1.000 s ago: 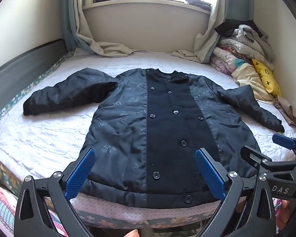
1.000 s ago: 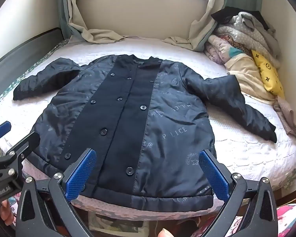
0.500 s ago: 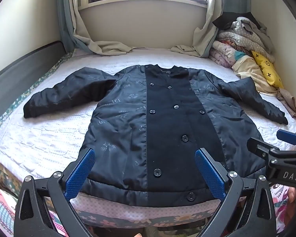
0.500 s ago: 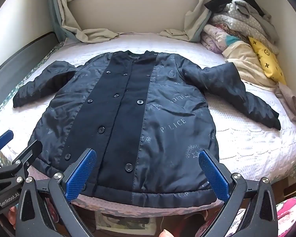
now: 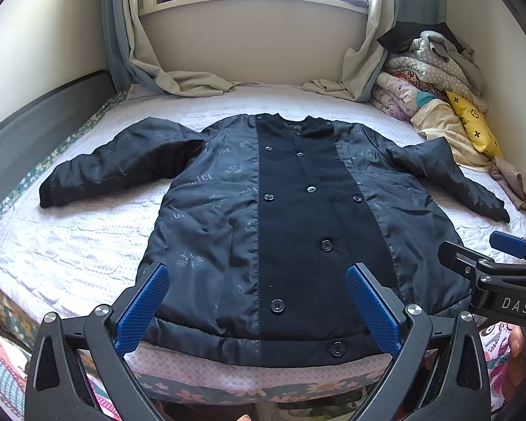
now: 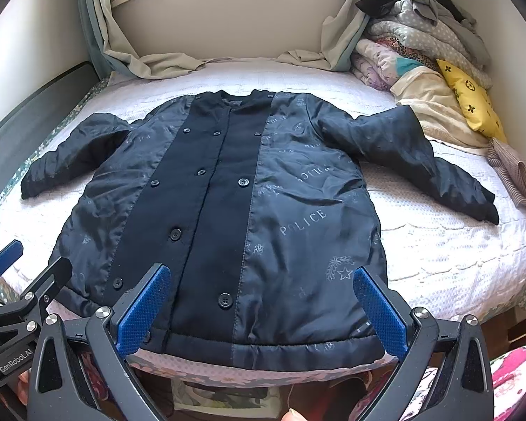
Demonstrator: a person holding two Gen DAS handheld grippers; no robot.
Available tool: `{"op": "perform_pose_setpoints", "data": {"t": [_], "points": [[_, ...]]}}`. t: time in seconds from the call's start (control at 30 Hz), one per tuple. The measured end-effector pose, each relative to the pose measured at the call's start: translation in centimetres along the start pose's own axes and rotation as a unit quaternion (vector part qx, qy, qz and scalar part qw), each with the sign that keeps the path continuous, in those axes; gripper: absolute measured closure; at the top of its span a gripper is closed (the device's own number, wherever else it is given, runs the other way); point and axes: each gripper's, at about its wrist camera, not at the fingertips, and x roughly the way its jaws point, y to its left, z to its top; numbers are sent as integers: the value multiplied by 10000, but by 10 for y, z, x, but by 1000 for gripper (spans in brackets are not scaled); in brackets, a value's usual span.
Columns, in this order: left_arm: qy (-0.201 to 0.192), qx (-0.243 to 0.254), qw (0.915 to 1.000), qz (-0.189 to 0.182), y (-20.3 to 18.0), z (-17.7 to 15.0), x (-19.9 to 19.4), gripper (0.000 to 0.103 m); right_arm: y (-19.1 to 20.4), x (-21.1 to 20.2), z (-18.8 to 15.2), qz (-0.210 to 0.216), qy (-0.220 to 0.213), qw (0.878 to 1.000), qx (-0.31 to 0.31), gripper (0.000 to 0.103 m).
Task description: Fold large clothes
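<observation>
The dark padded coat (image 5: pixel 298 217) lies flat, buttoned, on the bed (image 5: pixel 70 245); my left gripper (image 5: pixel 257 307) and right gripper (image 6: pixel 261 310) gape wide, empty, above its hem.

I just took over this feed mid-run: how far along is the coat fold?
Done: the dark coat lies spread flat and buttoned on the bed, both sleeves out to the sides. In hand: nothing; the left gripper and right gripper are open at the hem, gripping no fabric. Left: every fold, sleeves and body alike.
</observation>
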Motion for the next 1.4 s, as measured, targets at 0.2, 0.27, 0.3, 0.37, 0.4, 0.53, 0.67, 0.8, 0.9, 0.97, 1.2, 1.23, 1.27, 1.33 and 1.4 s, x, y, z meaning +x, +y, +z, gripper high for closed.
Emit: {"op": "perform_pose_setpoints", "data": {"t": [0.2,0.27,0.3,0.37,0.4,0.53,0.67,0.8,0.9,0.97,1.2,1.23,1.27,1.33,1.4], "points": [[3,-4,10000,-8,-1,0,0,1,-2,1,-2,-35,-15,10000,21,0],[4,-3,10000,-13,-2,0,0,1,-3,1,-1,-45,5,10000,25,0],[3,-3,10000,-9,-2,0,0,1,-4,1,-1,-42,4,10000,31,0],[7,-12,10000,-22,-2,0,0,1,-3,1,-1,-49,-9,10000,17,0],[3,-12,10000,-22,-2,0,0,1,-3,1,-1,-59,-23,10000,8,0],[3,-15,10000,-29,-2,0,-1,1,-4,1,-1,-60,-14,10000,14,0],[9,-14,10000,-27,-2,0,-1,1,-4,1,-1,-62,-18,10000,15,0],[6,-17,10000,-29,-2,0,-1,1,-4,1,-1,-58,-13,10000,14,0],[2,-9,10000,-23,-3,-1,-1,1,-4,1,-1,-50,-16,10000,22,0],[6,-20,10000,-27,-2,0,-1,1,-4,1,-1,-58,-18,10000,19,0],[27,-25,10000,-32,-2,-1,0,1,-4,1,-1,-55,5,10000,2,0],[30,-28,10000,-36,-2,-1,0,1,-4,2,-1,-55,13,10000,2,0],[29,-27,10000,-31,-2,-1,0,1,-4,2,-1,-56,20,10000,0,0],[35,-25,10000,-28,-2,-1,0,1,-4,2,-2,-53,37,10000,1,0],[51,-31,10000,-30,-1,-1,1,1,-4,3,-1,-44,51,10000,7,0]]}}
